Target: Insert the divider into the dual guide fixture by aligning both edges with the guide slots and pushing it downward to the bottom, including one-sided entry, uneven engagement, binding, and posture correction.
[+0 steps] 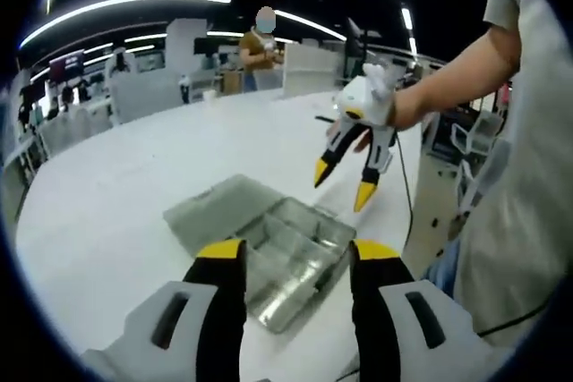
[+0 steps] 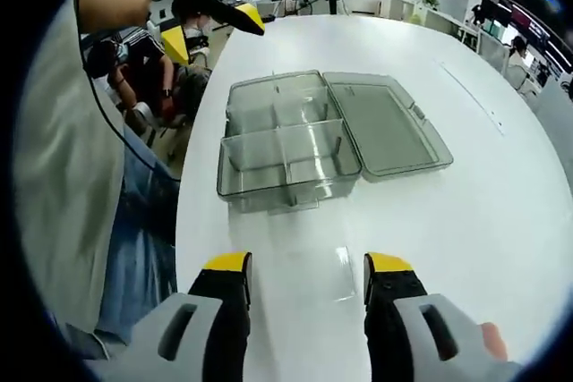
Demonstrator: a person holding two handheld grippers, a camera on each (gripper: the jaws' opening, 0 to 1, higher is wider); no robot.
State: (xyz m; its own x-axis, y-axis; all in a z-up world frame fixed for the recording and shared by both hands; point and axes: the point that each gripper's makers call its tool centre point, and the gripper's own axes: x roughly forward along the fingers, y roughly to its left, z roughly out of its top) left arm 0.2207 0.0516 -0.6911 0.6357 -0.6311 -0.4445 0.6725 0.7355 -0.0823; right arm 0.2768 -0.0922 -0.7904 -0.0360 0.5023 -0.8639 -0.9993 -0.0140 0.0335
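Note:
A clear grey plastic box (image 2: 285, 145) stands on the white table with its lid (image 2: 385, 127) folded open flat to the right; fixed partitions split the tray into compartments. A faint clear divider sheet (image 2: 324, 276) lies flat on the table in front of the box, between the jaws of my right gripper (image 2: 307, 266), which is open and held above it. My left gripper (image 1: 298, 252) is open with nothing in it, near the box (image 1: 286, 257). The right gripper (image 1: 345, 182) hangs open above the table beyond the box. The left gripper (image 2: 210, 29) appears at the top left, off the table's edge.
The round white table (image 1: 134, 185) ends close to the box on the person's side. The person's torso (image 1: 528, 194) and a thin cable (image 1: 405, 185) stand at that edge. Desks, chairs and a standing person (image 1: 260, 51) are far behind.

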